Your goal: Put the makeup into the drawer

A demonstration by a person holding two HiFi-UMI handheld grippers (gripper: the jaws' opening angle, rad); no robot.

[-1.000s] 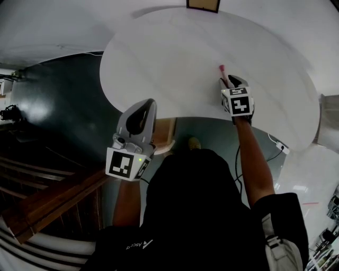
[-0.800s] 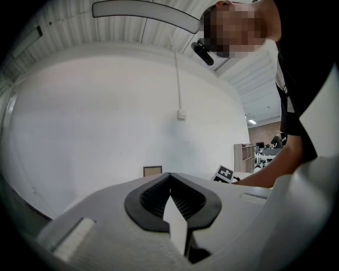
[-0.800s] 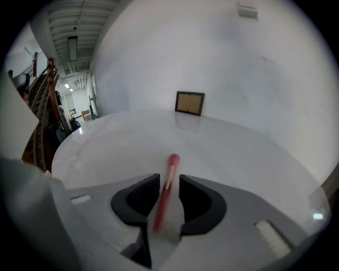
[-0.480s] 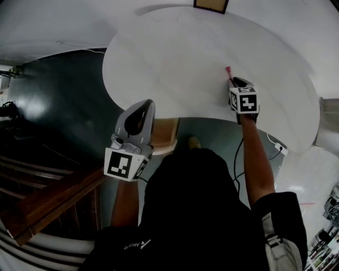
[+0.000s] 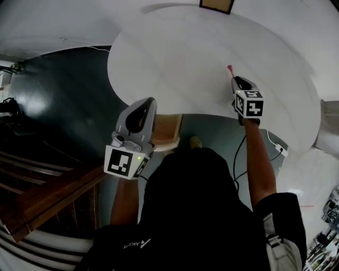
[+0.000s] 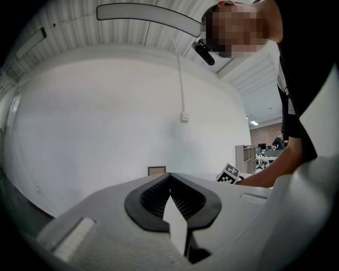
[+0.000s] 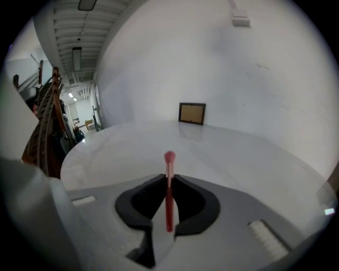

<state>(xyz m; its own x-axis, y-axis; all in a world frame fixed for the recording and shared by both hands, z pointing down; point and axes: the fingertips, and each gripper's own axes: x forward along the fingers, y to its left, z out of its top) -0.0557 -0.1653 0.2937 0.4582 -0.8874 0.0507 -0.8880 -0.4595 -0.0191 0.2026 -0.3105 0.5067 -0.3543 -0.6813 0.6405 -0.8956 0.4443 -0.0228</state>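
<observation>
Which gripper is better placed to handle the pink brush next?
Right: the right gripper has its jaws closing on the pink brush between them. The left gripper is shut and empty, far from the brush.

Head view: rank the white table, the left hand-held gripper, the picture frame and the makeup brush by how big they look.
1. white table
2. left hand-held gripper, enlarged by nearness to the camera
3. picture frame, cut off by the top edge
4. makeup brush, only its tip end showing
</observation>
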